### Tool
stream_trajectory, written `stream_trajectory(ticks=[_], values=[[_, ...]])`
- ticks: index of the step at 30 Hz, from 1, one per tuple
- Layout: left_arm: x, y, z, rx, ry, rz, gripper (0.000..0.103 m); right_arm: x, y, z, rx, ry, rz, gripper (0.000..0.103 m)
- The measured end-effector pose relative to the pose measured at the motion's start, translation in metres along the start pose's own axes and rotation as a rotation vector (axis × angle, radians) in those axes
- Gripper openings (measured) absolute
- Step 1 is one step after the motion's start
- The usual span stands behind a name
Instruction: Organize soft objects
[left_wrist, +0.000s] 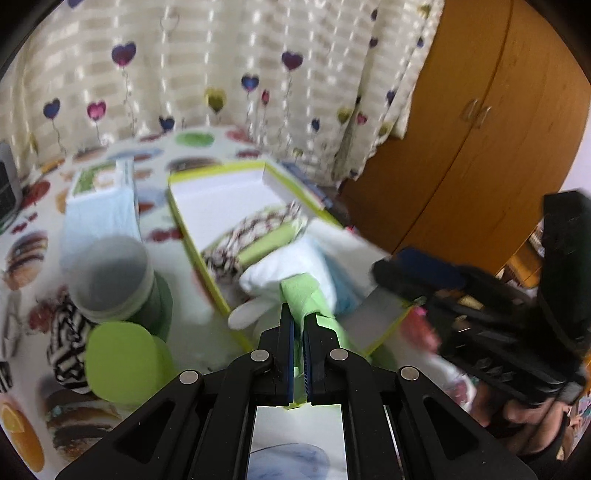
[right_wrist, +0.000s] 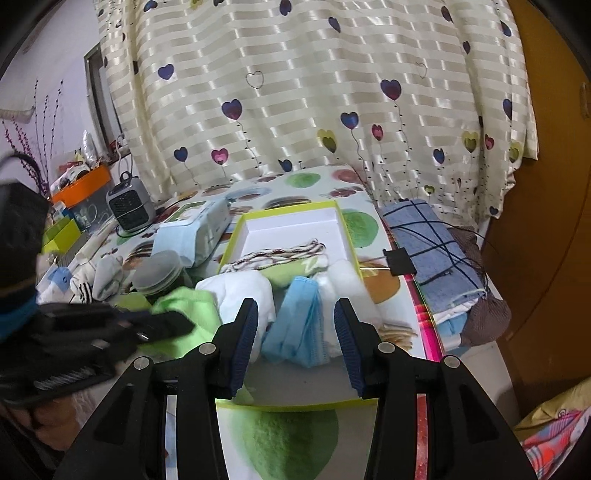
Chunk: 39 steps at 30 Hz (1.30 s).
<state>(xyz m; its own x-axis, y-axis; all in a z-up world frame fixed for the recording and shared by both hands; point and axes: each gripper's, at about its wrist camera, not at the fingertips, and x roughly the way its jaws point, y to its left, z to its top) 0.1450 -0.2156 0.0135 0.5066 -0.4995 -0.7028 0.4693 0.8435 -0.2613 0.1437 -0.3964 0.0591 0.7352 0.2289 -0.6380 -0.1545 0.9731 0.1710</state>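
My left gripper (left_wrist: 299, 317) is shut on a green cloth (left_wrist: 306, 295) and holds it over the near end of the lime-edged white box (left_wrist: 221, 188). The same green cloth (right_wrist: 188, 306) and the left gripper (right_wrist: 162, 321) show in the right wrist view, at the box's left side. In the box (right_wrist: 295, 225) lie a brown-and-white patterned cloth (right_wrist: 273, 254), a white cloth (right_wrist: 240, 288) and blue face masks (right_wrist: 295, 321). My right gripper (right_wrist: 293, 332) is open and empty, just above the masks at the box's near end.
A grey-lidded round jar (left_wrist: 114, 277), a green lid (left_wrist: 122, 362) and striped socks (left_wrist: 66, 343) lie left of the box. A wipes pack (right_wrist: 199, 225) and small fan heater (right_wrist: 129, 203) stand further back. A blue checked towel (right_wrist: 432, 247) lies right of the box. A wooden wardrobe (left_wrist: 480, 129) stands on the right.
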Motion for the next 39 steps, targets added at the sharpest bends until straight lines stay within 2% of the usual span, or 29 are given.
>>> stream_trajectory(ticks=[7, 11, 13, 15, 17, 26, 31, 39], values=[[0.019, 0.002, -0.003, 0.016, 0.043, 0.035, 0.004, -0.001, -0.002, -0.001, 0.003, -0.001, 0.003, 0.044], [0.017, 0.002, -0.005, 0.027, 0.043, 0.051, 0.004, -0.004, 0.001, -0.001, -0.007, -0.009, 0.004, 0.044], [0.009, 0.0, -0.006, 0.042, 0.024, 0.059, 0.01, -0.007, 0.002, -0.001, -0.013, -0.017, 0.003, 0.044], [0.002, 0.001, -0.008, 0.04, 0.01, 0.062, 0.025, -0.01, 0.006, 0.0, -0.015, -0.023, 0.003, 0.044], [-0.007, 0.002, -0.009, 0.036, -0.004, 0.057, 0.031, -0.012, 0.009, 0.0, -0.019, -0.029, 0.006, 0.044], [-0.042, 0.006, -0.017, 0.014, -0.067, 0.074, 0.032, -0.028, 0.032, 0.0, -0.059, -0.058, 0.031, 0.045], [-0.062, 0.013, -0.023, -0.017, -0.101, 0.091, 0.032, -0.037, 0.05, 0.0, -0.095, -0.069, 0.055, 0.05], [-0.096, 0.027, -0.034, -0.057, -0.157, 0.12, 0.032, -0.047, 0.082, -0.001, -0.148, -0.071, 0.094, 0.051]])
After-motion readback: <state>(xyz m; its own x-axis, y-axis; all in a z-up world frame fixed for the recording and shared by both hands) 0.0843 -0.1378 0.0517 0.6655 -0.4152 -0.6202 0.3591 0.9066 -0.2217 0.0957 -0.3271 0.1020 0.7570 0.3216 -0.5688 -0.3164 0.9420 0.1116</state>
